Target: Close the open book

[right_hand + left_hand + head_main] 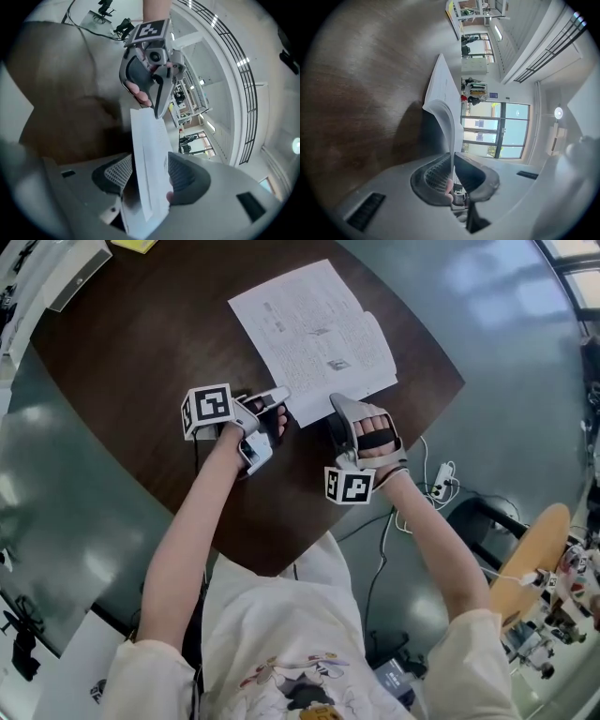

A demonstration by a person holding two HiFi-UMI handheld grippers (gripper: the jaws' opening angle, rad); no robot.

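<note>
White pages of the book (314, 338) lie open on the dark table (131, 352), upper centre of the head view. Left gripper view: my left gripper (453, 160) pinches a lifted leaf (445, 112). Right gripper view: my right gripper (149, 176) is spread around pages, so closing remains.

A dark brown wooden counter (122, 381) is spreading across the head view, standing on a glossy grey floor (506, 362). A yellow item (134, 245) is lying at the counter's far edge, cut off by the frame. A white power strip (441, 479) is resting on the floor near the counter's right edge, with cables (375, 568) trailing from it. A round wooden seat (530, 559) is standing farther right. Tall windows (497, 129) are showing in the left gripper view.
</note>
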